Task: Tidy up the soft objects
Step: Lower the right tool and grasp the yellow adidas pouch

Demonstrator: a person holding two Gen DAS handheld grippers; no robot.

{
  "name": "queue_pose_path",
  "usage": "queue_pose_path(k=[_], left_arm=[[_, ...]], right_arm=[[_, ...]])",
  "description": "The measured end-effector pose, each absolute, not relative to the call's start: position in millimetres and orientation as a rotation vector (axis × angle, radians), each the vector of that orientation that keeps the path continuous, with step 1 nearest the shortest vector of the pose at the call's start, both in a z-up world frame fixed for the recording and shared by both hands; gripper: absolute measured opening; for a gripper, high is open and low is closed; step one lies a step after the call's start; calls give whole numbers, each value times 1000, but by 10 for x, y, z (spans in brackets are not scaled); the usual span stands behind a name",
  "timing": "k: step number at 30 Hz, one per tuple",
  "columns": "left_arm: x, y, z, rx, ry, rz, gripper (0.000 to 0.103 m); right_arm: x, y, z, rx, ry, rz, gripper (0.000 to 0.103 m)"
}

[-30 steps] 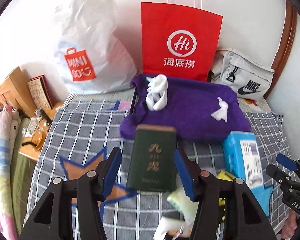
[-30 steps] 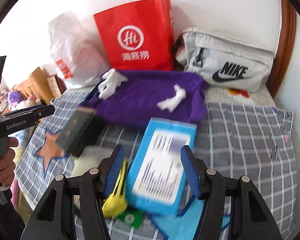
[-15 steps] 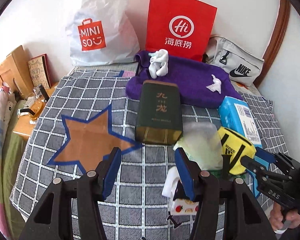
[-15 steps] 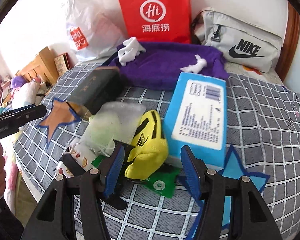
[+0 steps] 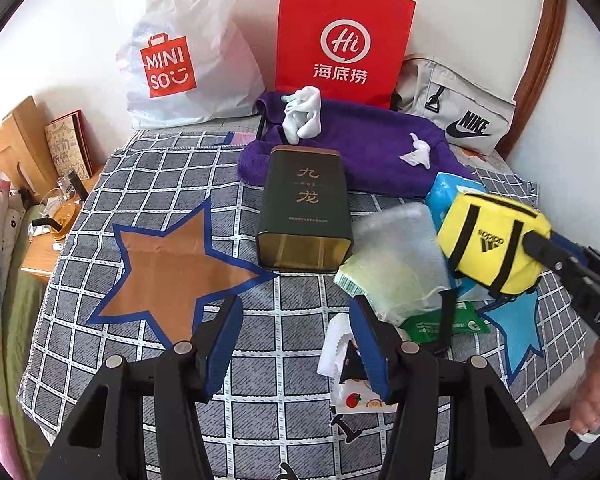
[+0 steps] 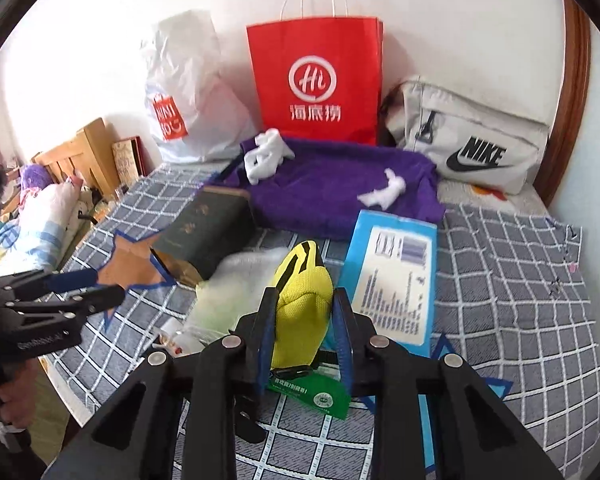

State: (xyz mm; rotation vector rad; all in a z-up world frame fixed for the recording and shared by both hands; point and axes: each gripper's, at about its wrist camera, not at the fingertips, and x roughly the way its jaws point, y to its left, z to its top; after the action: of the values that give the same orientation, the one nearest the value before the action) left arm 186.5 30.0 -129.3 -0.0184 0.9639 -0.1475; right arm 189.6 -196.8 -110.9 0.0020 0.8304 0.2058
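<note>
Yellow pouch (image 6: 304, 300) being gripped on the bed (image 5: 284, 336)

The right gripper's (image 6: 305, 300) jaws are closing onto it; the left gripper's (image 5: 294, 336) jaws are held apart, empty.

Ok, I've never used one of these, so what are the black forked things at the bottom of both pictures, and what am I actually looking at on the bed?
Those are hand-held tongs, one in each of a person's hands, each with a wide-angle camera looking out along its two blue-padded fingers. One picture is from the left tongs, the other from the right tongs.

The checked blanket carries a dark green tin, a purple towel with white socks on it, a blue packet, a clear bag and a small green packet. Behind stand a red paper bag, a white plastic bag and a grey pouch.

The right tongs are closing on a small yellow bag, its pads against both sides. The left tongs are open, with nothing between them.
</note>
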Motion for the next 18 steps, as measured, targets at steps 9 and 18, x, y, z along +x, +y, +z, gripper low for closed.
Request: queue_pose_path(k=[9, 18], left_arm=[[1707, 257, -1303, -16, 976, -179, 53], [1421, 48, -1572, 21, 1019, -235, 63]], right_arm=[[1457, -2381, -875, 65, 789, 186, 27], [999, -2617, -1251, 118, 845, 191, 27]])
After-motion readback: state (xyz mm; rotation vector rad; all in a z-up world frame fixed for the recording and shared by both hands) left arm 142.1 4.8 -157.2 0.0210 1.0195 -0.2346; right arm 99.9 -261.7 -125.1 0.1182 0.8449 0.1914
